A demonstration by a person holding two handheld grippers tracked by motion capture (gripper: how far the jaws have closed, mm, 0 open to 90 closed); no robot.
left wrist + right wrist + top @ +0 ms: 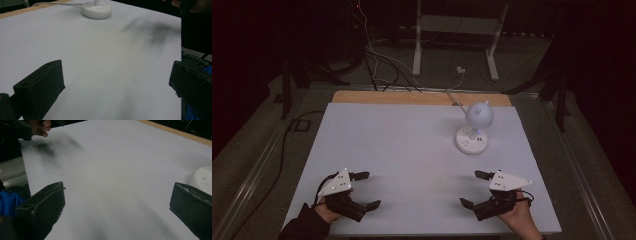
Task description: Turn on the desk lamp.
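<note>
- Hidden or cut off: in the left gripper view the lamp [97,10] was cropped above its round white base, so its stem and shade lay out of frame; in the right gripper view I saw just a slice of that base [202,178] at the edge, beyond the right-hand jaw. The room behind the table [412,150] was too dark for me to make out.
- Lamp position: in the high view the lamp [474,127] stood well ahead of the right gripper [473,189] and far forward and across from the left gripper [364,190]; its white cord [452,97] ran off the table's far edge.
- Left gripper: I held it low over the near edge of the table, jaws spread wide with nothing between them, tips aimed inward and forward.
- Right gripper: I held it likewise near the front edge, jaws spread wide and empty, well apart from the left gripper.
- Each gripper view caught the opposite hand [40,127] blurred at a top corner.
</note>
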